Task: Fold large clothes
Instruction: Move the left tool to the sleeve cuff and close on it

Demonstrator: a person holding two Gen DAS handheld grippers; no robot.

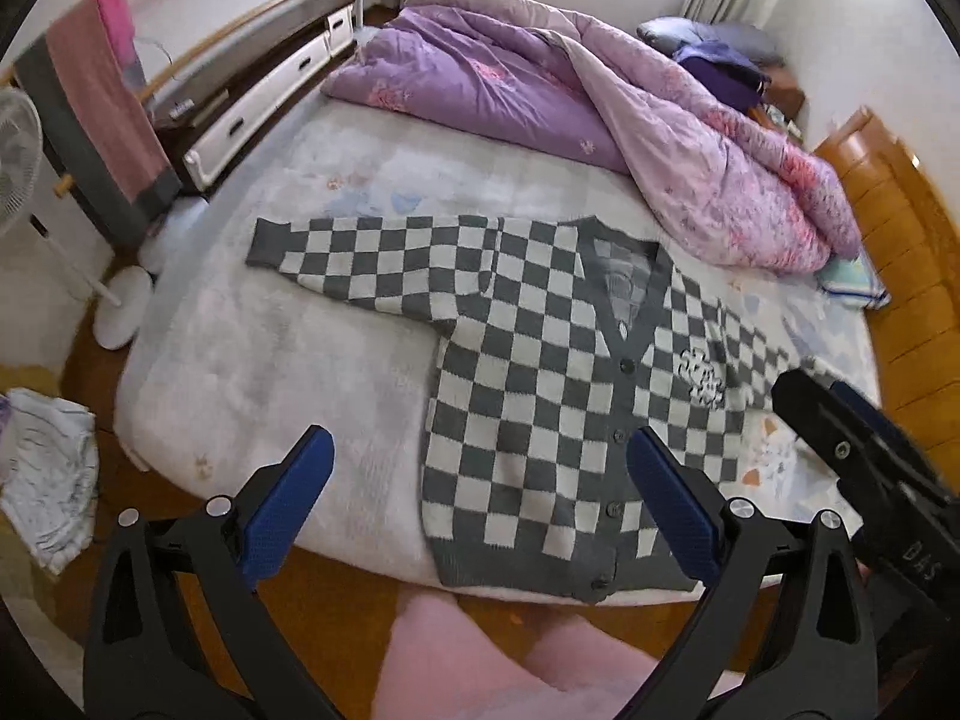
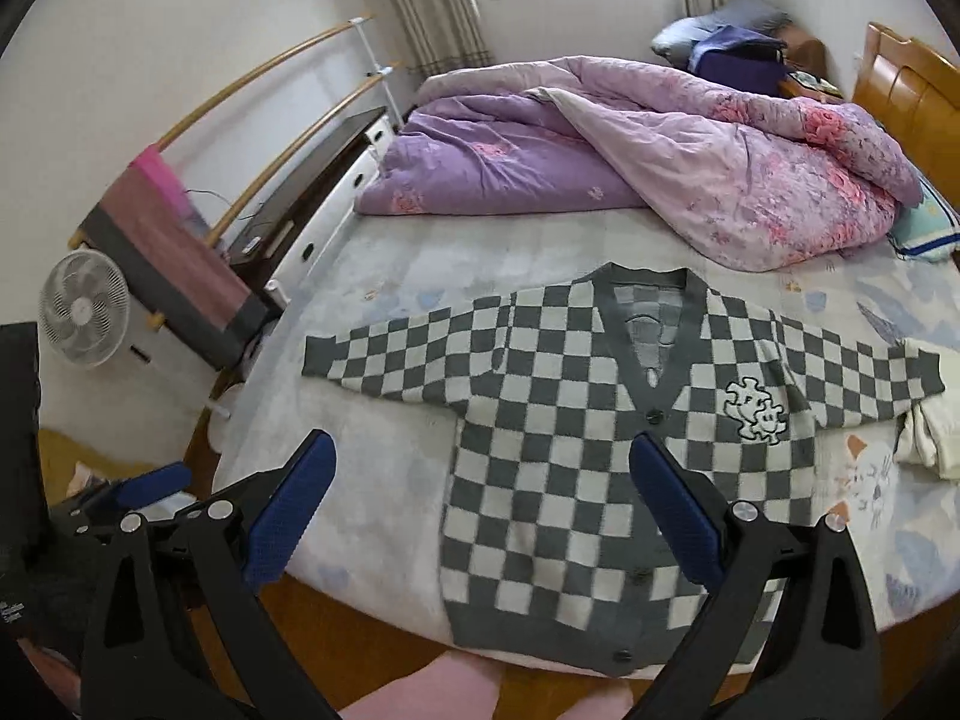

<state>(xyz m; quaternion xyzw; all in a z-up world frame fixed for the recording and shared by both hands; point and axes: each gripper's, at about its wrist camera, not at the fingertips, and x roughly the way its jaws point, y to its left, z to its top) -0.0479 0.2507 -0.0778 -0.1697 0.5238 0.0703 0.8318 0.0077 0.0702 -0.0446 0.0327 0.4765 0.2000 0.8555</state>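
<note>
A grey-and-white checkered cardigan (image 1: pixel 540 372) lies flat, front up and buttoned, on the bed, with both sleeves spread sideways; it also shows in the right wrist view (image 2: pixel 570 420). My left gripper (image 1: pixel 480 504) is open and empty, above the bed's near edge by the cardigan's hem. My right gripper (image 2: pixel 483 510) is open and empty, above the hem too. The right gripper's body (image 1: pixel 870 462) shows at the right of the left wrist view. The left gripper (image 2: pixel 138 498) shows at the lower left of the right wrist view.
A rumpled purple quilt (image 1: pixel 600 108) fills the far half of the bed (image 1: pixel 270 372). A cream folded cloth (image 2: pixel 930 414) lies by the right sleeve. A towel rack (image 1: pixel 102 120), fan (image 2: pixel 84 312) and low cabinet stand left. Wooden headboard (image 2: pixel 912 96) at right.
</note>
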